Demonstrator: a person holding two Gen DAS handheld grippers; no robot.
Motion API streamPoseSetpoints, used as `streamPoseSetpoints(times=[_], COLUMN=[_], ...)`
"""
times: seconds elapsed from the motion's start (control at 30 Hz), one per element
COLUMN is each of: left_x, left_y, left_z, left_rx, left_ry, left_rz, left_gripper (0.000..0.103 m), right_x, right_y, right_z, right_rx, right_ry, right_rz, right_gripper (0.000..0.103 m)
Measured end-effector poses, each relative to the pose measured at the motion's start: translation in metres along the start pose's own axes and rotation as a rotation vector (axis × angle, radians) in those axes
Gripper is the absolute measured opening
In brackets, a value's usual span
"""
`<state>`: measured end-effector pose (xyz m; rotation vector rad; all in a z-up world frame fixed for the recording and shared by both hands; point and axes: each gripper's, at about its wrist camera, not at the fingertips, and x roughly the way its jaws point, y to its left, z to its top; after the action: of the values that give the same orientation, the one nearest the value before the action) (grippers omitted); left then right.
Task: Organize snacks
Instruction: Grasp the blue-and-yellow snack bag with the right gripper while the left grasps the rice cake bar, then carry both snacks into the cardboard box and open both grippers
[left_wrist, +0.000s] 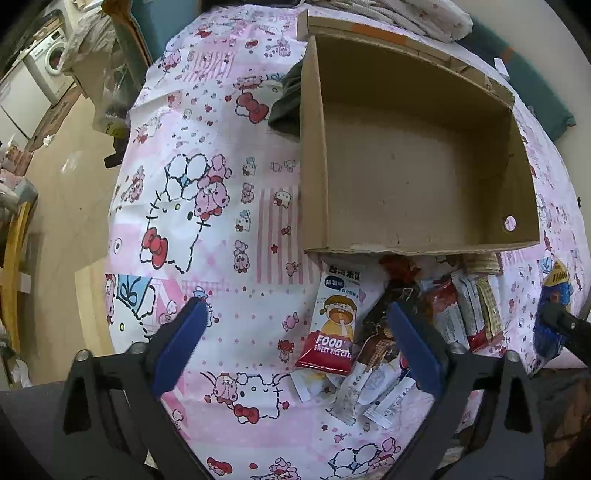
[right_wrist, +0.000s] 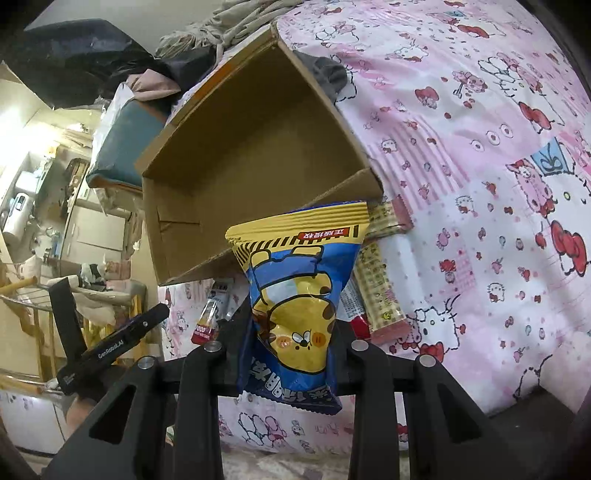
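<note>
An empty cardboard box (left_wrist: 417, 155) (right_wrist: 240, 147) stands open on the pink cartoon tablecloth (left_wrist: 221, 229). Loose snacks lie in front of it: a red-and-white sweet rice cake packet (left_wrist: 334, 325), a chocolate wafer stick (left_wrist: 378, 347), red packets (left_wrist: 443, 306) and wafer packs (right_wrist: 376, 291). My left gripper (left_wrist: 295, 310) hovers open over the cloth. The rice cake packet lies near its right finger, and no pad touches it. My right gripper (right_wrist: 291, 332) is shut on a blue and yellow snack bag (right_wrist: 295, 288), raised just before the box's near wall. The bag hides its fingertips.
A dark cloth (left_wrist: 288, 103) lies against the box's left wall. Folded clothes (right_wrist: 221, 22) and a teal cushion (right_wrist: 122, 147) sit behind the box. The table edge drops off at left to the floor (left_wrist: 66, 206), with a wooden chair (left_wrist: 14, 258) there.
</note>
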<state>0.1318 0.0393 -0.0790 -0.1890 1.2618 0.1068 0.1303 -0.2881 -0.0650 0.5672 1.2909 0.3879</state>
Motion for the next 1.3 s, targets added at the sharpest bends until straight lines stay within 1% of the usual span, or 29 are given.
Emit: streamPoseSetpoints(times=[0.03, 0.07, 0.1, 0.23, 0.3, 0.37, 0.43, 0.53, 0.57, 0.6, 0.67, 0.73, 0.8, 0.9, 1.0, 1.07, 1.13, 1.17, 1.23, 1.3], left_x=[0.002, 0.005, 0.009, 0.027, 0.038, 0.05, 0.06, 0.07, 0.073, 0.073, 0.068, 0.056, 0.046, 0.031, 0.011, -0.002, -0.02, -0.032, -0.049, -0.065], left_y=[0.0, 0.0, 0.001, -0.004, -0.008, -0.013, -0.018, -0.024, -0.027, -0.029, -0.029, -0.027, -0.023, -0.011, -0.003, 0.003, 0.001, -0.004, -0.005, -0.013], left_z=[-0.001, -0.002, -0.002, -0.006, -0.007, -0.007, -0.007, -0.005, -0.005, -0.006, -0.008, -0.01, -0.016, -0.028, -0.041, -0.045, -0.05, -0.052, -0.048, -0.037], left_rx=[-0.003, -0.007, -0.009, 0.012, 0.021, 0.042, 0.054, 0.058, 0.066, 0.076, 0.071, 0.062, 0.047, 0.004, -0.028, -0.038, -0.021, -0.001, 0.022, 0.044], left_ry=[0.009, 0.023, 0.039, 0.107, 0.138, 0.177, 0.199, 0.209, 0.213, 0.219, 0.21, 0.197, 0.19, 0.209, 0.19, 0.148, 0.096, 0.054, -0.004, -0.078], left_rz=[-0.005, -0.009, -0.017, -0.012, -0.015, -0.02, -0.025, -0.031, -0.037, -0.044, -0.045, -0.07, -0.079, -0.093, -0.076, -0.076, -0.099, -0.108, -0.101, -0.094], left_gripper=[0.089, 0.084, 0.083, 0.082, 0.074, 0.061, 0.055, 0.054, 0.039, 0.029, 0.028, 0.028, 0.028, 0.028, 0.028, 0.029, 0.028, 0.028, 0.028, 0.028], right_x=[0.012, 0.014, 0.015, 0.02, 0.021, 0.023, 0.024, 0.024, 0.024, 0.023, 0.022, 0.022, 0.022, 0.02, 0.017, 0.014, 0.007, 0.003, -0.005, -0.013], right_y=[0.009, 0.012, 0.013, 0.02, 0.019, 0.02, 0.02, 0.02, 0.019, 0.019, 0.017, 0.017, 0.017, 0.018, 0.021, 0.025, 0.032, 0.035, 0.042, 0.048], right_z=[-0.008, -0.009, -0.007, -0.009, -0.01, -0.011, -0.011, -0.01, -0.01, -0.011, -0.012, -0.012, -0.012, -0.013, -0.016, -0.017, -0.017, -0.016, -0.013, -0.005], right_rx=[0.001, -0.001, -0.005, -0.03, -0.032, -0.031, -0.032, -0.032, -0.032, -0.031, -0.034, -0.034, -0.031, -0.039, -0.061, -0.071, -0.092, -0.107, -0.133, -0.154], right_ry=[0.008, 0.018, 0.023, 0.032, 0.034, 0.04, 0.043, 0.041, 0.039, 0.037, 0.036, 0.034, 0.034, 0.038, 0.04, 0.035, 0.016, 0.001, -0.03, -0.072], right_rz=[-0.002, -0.004, -0.003, 0.003, 0.007, 0.011, 0.01, 0.008, 0.005, 0.002, -0.001, -0.001, 0.003, 0.013, 0.022, 0.042, 0.068, 0.075, 0.095, 0.113], right_gripper=[0.032, 0.032, 0.032, 0.032, 0.032, 0.032, 0.032, 0.032, 0.032, 0.032, 0.032, 0.032, 0.032, 0.032, 0.032, 0.032, 0.032, 0.032, 0.032, 0.032])
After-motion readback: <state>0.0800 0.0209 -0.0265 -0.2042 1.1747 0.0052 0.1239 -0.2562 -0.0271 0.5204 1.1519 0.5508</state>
